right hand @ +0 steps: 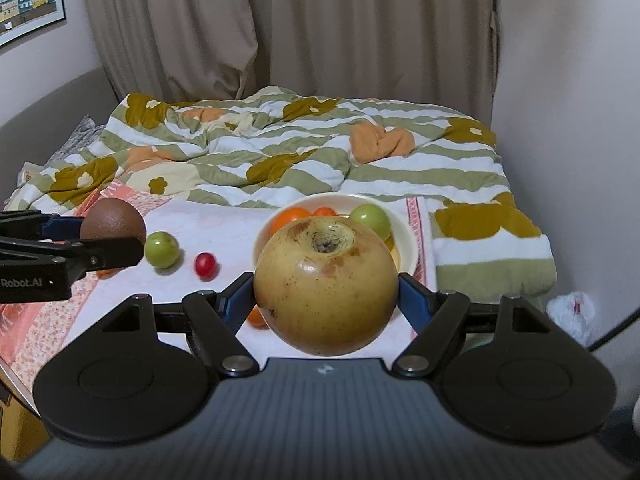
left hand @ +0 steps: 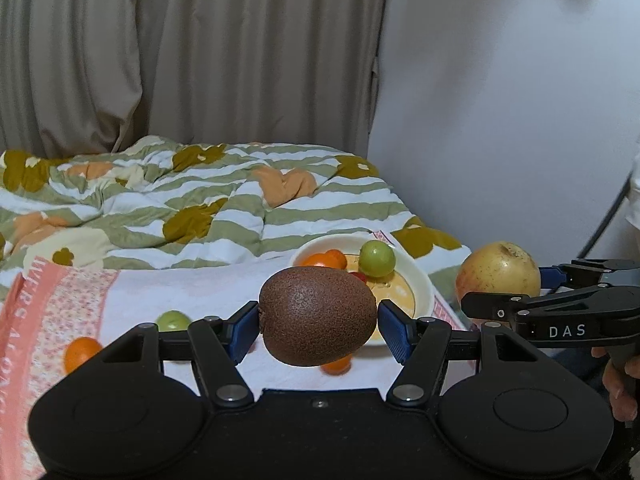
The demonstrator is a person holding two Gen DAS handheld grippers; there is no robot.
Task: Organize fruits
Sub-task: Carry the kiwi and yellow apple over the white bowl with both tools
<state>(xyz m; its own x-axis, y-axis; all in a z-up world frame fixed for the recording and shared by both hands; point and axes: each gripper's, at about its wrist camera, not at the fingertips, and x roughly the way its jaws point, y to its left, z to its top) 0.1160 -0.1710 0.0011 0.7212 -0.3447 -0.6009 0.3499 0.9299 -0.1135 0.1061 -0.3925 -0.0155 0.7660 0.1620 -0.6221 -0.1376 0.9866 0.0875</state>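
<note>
Two grips, left gripper (left hand: 318, 320) jaws clamping kiwi (left hand: 318, 316), right gripper (right hand: 326, 300) jaws clamping apple (right hand: 326, 286)

From my left wrist view, the kiwi (left hand: 318, 316) between the jaws covers most of an orange fruit (left hand: 337, 364) below it and part of the bowl (left hand: 420, 280) beyond. On my right view, the apple (right hand: 326, 286) between the jaws hides the bowl's near rim and most of a small orange (right hand: 256, 317).
</note>
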